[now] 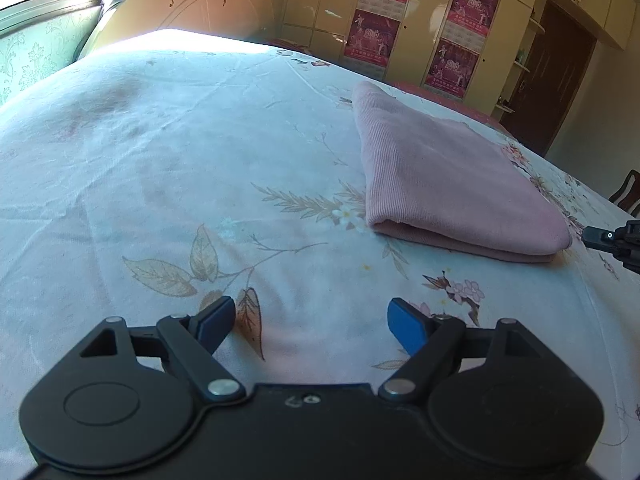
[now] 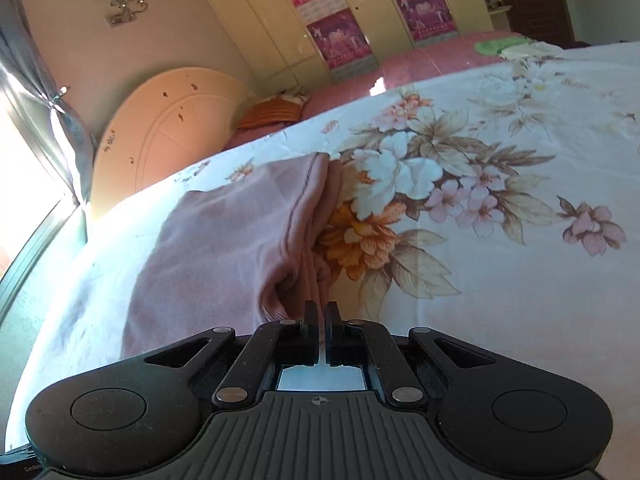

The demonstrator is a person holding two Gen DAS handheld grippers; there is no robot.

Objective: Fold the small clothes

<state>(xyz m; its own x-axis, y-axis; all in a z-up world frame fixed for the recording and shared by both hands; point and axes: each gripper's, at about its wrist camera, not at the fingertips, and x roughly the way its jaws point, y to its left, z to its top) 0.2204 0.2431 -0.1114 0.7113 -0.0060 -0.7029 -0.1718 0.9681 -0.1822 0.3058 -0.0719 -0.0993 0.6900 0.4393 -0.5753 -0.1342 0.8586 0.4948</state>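
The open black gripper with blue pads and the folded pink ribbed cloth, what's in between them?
Only bare floral bedsheet. In the left wrist view, nothing lies between the left gripper and the folded pink ribbed cloth, just printed leaves and flowers.

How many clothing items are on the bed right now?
1 certain: the folded pink garment, lying on the floral bedsheet just ahead of the right gripper. A green and pale fabric pile at the bed's far edge may be more clothes; too distant to tell.
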